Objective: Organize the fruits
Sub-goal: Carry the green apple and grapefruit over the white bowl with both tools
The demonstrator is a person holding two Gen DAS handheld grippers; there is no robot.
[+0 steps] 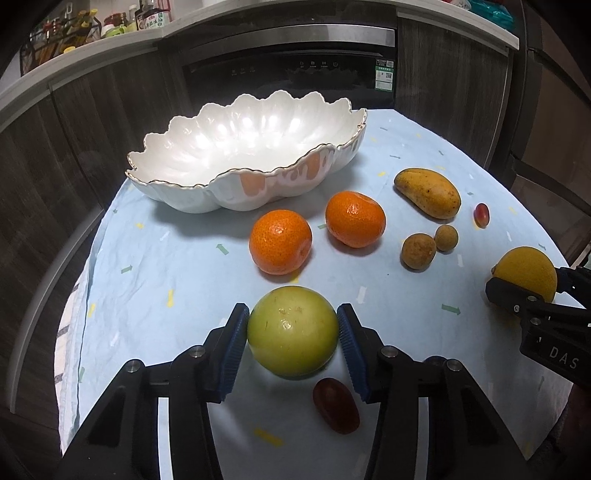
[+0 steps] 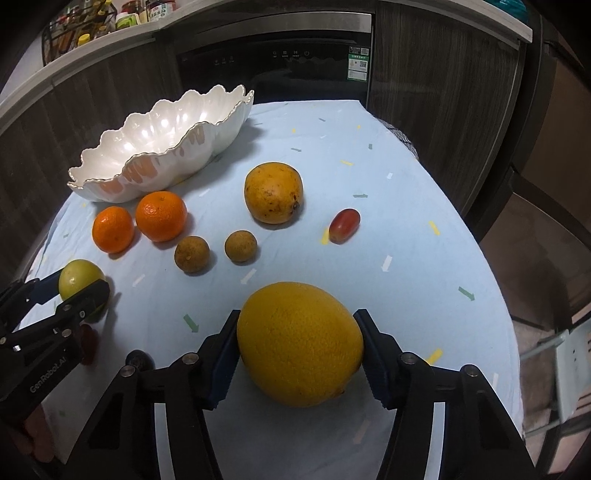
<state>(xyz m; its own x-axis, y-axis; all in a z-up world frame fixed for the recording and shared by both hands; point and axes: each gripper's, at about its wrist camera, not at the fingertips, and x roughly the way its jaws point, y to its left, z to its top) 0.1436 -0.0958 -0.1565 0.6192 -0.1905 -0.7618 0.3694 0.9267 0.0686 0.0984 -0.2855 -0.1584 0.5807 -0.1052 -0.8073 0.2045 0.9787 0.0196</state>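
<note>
The left tool (image 1: 291,332) grips the green apple (image 1: 291,330), the right tool (image 2: 297,347) the yellow lemon (image 2: 299,343): both firm, smooth, roundish, best held across the middle.

A home kitchen, as we read it.

We see dark wood-grain cabinet fronts (image 1: 110,122) under a pale countertop (image 1: 92,55), a built-in black appliance (image 1: 291,74) with a touch-control strip and an energy label, and a wire rack of sauce bottles and jars (image 1: 74,29) on the counter. In front stands a table under a light blue cloth (image 2: 369,184), with a white scalloped bowl (image 2: 110,162).
</note>
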